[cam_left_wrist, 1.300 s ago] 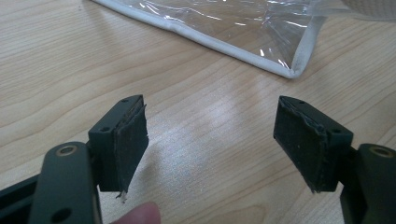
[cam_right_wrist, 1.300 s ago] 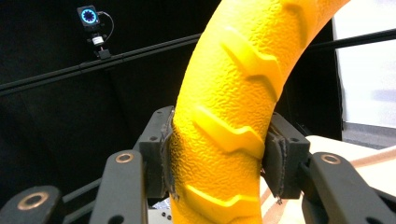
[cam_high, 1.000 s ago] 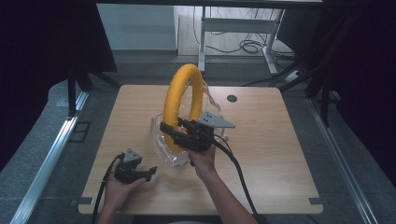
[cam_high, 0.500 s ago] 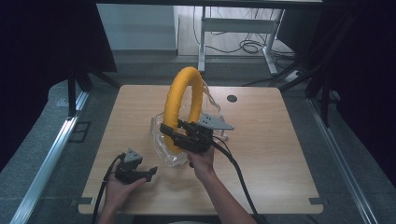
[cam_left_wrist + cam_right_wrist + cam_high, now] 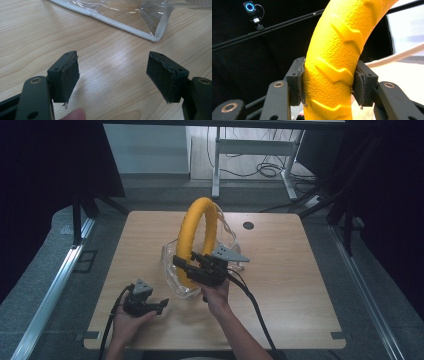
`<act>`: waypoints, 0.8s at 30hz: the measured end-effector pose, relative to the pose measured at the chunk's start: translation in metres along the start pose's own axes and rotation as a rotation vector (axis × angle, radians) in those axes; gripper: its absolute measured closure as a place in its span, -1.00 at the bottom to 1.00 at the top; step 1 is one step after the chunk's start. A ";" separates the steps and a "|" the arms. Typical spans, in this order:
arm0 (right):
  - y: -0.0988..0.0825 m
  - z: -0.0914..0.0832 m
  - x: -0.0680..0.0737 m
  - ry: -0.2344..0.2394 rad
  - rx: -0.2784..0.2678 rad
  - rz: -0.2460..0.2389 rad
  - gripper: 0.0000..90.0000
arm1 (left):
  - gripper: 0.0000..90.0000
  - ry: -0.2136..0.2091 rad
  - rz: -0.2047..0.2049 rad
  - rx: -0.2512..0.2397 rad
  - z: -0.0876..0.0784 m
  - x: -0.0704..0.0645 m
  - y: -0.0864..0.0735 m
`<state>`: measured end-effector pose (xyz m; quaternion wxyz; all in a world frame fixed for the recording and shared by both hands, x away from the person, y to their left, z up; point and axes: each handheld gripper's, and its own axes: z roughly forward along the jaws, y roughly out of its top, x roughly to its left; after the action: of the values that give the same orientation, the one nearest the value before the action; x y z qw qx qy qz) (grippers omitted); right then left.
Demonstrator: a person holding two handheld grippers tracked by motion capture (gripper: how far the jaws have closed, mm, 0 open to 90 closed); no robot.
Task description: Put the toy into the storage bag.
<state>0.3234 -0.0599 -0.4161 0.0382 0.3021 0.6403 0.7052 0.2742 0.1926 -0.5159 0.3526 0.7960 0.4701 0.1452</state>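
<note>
Two grippers were at work on the wooden table (image 5: 280, 270). On the left, the left gripper (image 5: 161, 305) rested low near the table's front edge, its jaws wide apart with nothing between them. In the middle, the yellow ring (image 5: 192, 227) stood upright, half inside a clear plastic bag (image 5: 172, 270). The right gripper (image 5: 181, 262) had its jaws squeezed tight on the ring's lower part. The ring could slip and tip over, I thought, because its bumpy skin was round and the bag could snag it. Glare made the bag's edges hard to see.
</note>
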 end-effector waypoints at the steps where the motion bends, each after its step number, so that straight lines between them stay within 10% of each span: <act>1: -0.002 0.000 -0.003 -0.001 0.002 0.018 0.11 | -0.42 0.001 0.000 -0.001 0.000 0.000 0.000; 24: 0.003 -0.019 -0.003 -0.096 0.003 -0.082 -0.22 | -0.42 0.000 -0.001 -0.002 0.000 -0.001 0.000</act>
<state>0.3178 -0.0782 -0.4142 0.0974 0.3090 0.6507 0.6868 0.2740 0.1915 -0.5160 0.3535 0.7954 0.4702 0.1458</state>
